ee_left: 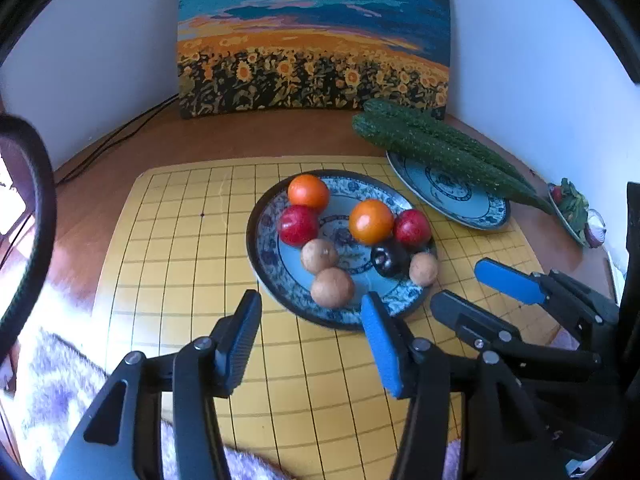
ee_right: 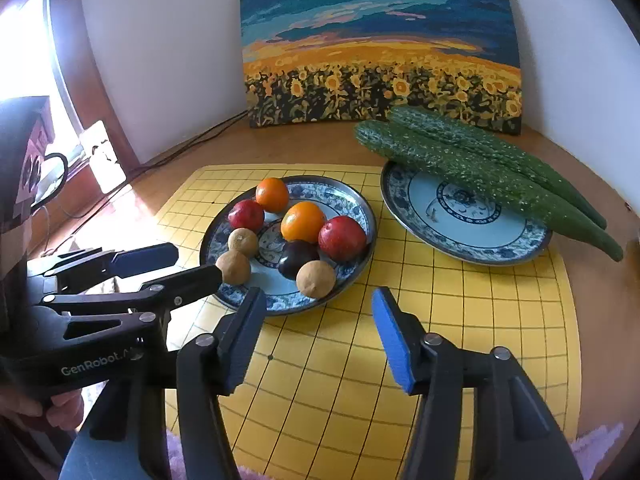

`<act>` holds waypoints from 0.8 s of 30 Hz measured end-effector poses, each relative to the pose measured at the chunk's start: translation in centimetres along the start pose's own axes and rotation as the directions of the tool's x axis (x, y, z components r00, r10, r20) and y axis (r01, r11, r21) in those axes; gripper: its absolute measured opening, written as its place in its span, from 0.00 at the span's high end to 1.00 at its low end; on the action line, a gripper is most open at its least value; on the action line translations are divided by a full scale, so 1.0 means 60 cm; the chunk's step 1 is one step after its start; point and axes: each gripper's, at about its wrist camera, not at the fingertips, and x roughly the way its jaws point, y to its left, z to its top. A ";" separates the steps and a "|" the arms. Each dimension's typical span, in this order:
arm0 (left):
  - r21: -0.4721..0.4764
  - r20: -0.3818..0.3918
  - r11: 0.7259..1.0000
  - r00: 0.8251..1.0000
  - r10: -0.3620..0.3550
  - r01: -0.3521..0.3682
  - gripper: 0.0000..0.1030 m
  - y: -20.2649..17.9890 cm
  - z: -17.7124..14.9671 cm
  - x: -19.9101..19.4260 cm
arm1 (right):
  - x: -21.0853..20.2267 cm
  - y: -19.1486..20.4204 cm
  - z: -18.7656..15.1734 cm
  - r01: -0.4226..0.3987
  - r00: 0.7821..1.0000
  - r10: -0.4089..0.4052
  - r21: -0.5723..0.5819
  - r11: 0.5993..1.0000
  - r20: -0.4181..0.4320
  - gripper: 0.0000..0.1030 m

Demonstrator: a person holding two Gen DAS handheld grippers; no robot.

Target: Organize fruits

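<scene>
the fruit plate (ee_left: 264, 256) lies straight ahead of your left tool (ee_left: 310, 344), its near rim just beyond the tips; your right tool (ee_right: 318, 336) sits off the plate's near right edge; both gape wide, holding nothing; nearest is a brown fruit (ee_left: 332, 287); bare yellow grid mat (ee_right: 460, 320) right, cucumbers (ee_right: 480, 168) crowd the second plate (ee_right: 404, 196).
</scene>
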 end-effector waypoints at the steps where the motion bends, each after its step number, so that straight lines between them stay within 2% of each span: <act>1: -0.002 -0.002 1.000 1.000 0.000 0.000 0.47 -0.001 -0.003 -0.002 | -0.003 0.001 -0.002 0.001 1.000 -0.001 -0.002 1.000 0.002 0.44; 13: -0.015 -0.034 0.999 0.999 0.027 -0.028 0.45 -0.009 -0.035 -0.008 | -0.015 0.000 -0.029 0.026 1.000 -0.025 0.017 1.000 -0.008 0.33; 24: -0.019 -0.050 0.998 0.997 0.058 -0.059 0.46 -0.021 -0.048 -0.001 | -0.013 -0.009 -0.046 0.047 0.999 -0.046 0.046 0.998 -0.021 0.31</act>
